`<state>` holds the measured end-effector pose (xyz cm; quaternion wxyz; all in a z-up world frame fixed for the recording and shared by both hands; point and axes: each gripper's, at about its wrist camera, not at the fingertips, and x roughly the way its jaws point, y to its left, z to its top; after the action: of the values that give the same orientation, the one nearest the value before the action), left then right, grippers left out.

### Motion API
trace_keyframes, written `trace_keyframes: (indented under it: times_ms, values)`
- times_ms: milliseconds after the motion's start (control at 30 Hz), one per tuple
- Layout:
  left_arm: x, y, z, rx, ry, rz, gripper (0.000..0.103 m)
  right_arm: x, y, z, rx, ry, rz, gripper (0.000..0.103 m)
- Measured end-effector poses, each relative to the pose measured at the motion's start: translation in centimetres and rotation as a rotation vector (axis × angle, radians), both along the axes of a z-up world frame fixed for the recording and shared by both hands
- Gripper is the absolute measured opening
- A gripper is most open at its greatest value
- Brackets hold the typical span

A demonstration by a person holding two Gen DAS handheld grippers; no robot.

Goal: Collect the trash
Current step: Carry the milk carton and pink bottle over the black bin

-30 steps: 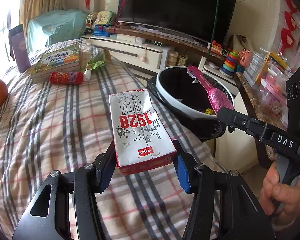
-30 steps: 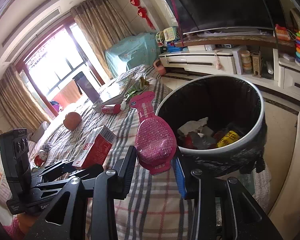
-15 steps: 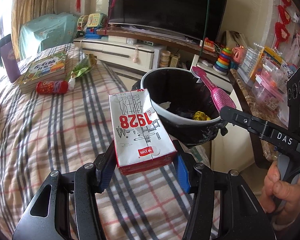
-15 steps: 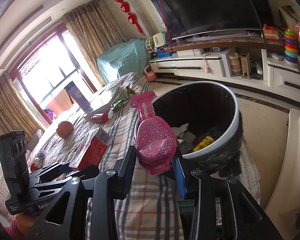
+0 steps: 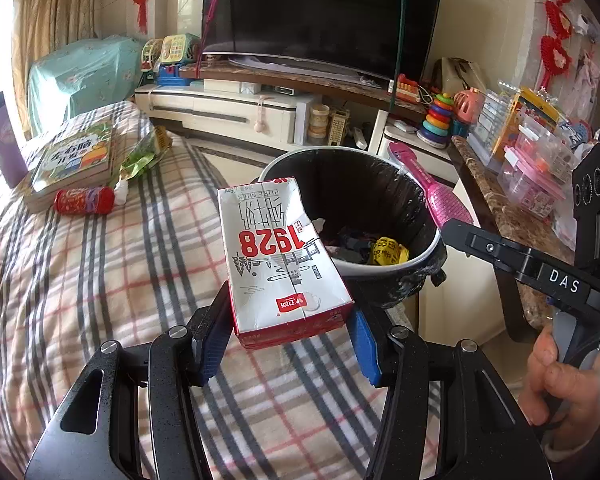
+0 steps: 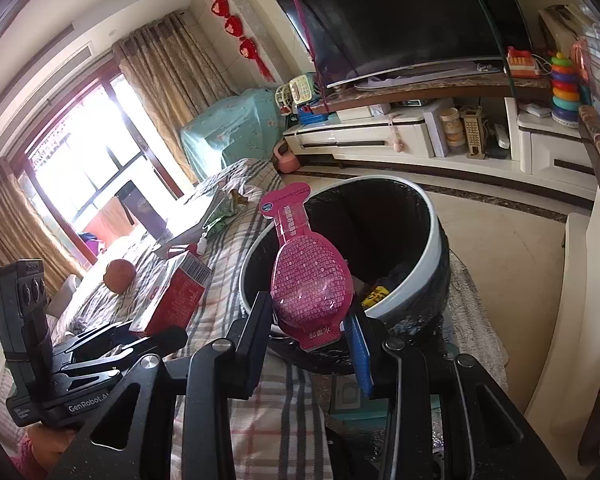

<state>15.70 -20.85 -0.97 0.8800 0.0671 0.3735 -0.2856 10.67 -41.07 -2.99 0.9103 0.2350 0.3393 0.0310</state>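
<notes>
Where carton point(image 5: 278, 256) overlaps: bin point(image 5: 420, 196) (contents unclear).

A bed point(image 5: 80, 280) under a plaid cover of grey and red stripes fills the left wrist view from six to ten o'clock. At about ten o'clock on it lie a children's book point(image 5: 76, 160), a red bottle point(image 5: 85, 201) on its side just beside the book, and a green wrapper point(image 5: 142, 156). In the right wrist view an orange ball point(image 6: 120, 275) rests on the cover at nine o'clock.
</notes>
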Motion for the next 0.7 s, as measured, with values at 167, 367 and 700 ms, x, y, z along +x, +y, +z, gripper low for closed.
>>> trace_keyframes:
  times_ms: [167,367,700]
  values:
    - [0.3,-1.1,0.4,0.000,-0.005,-0.017,0.052,0.1,-0.7,-0.1,0.002,0.002,-0.012,0.037]
    - [0.7,-2.4,0.8,0.000,-0.013,-0.036,0.052,0.4,-1.5,-0.1,-0.003,0.004,-0.021,0.037]
    - [1.5,-3.8,0.6,0.013,-0.005,-0.054,0.052,1.3,-1.9,-0.4,-0.016,0.020,-0.023,0.037]
